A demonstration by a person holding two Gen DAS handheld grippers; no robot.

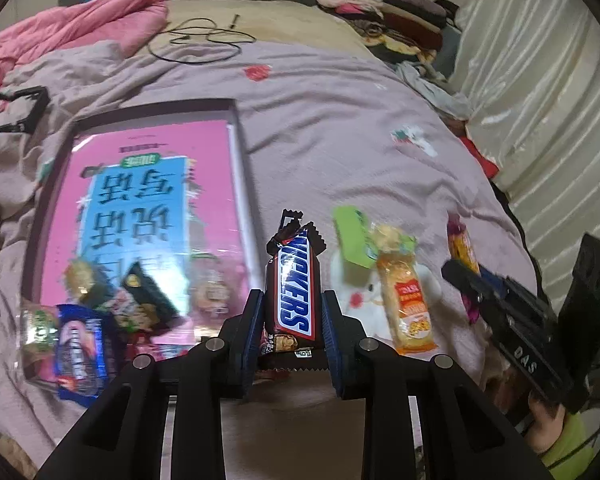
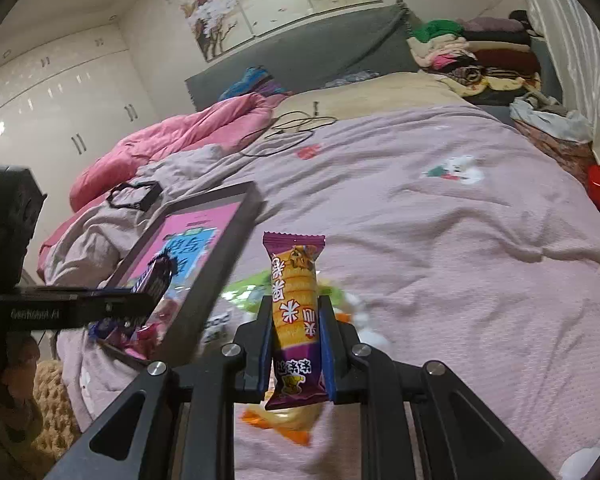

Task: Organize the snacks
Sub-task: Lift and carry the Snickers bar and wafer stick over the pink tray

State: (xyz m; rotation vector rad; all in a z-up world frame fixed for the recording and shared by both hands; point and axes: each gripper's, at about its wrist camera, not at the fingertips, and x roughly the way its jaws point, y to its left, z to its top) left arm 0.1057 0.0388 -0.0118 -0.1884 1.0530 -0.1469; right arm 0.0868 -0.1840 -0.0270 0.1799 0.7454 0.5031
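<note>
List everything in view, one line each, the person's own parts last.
Snickers bar: one, brown, between the left gripper's pads.
Rice cracker pack: one, purple and orange, between the right gripper's pads.
Tray: one, dark frame with pink and blue print, on the bed at left.
Snacks in tray: several, blue, green and dark, near end.
Orange pack: one, on the bedspread right of the tray.
Green pack: one, just beyond the orange pack.
Bedspread: one, pale pink.
Quilt: one, bright pink, far left.
Cable: one, black, far end of bed.
Folded clothes: one pile, mixed colours, far right.
Left gripper: black, shut on the bar.
Right gripper: black, shut on the pack.
</note>
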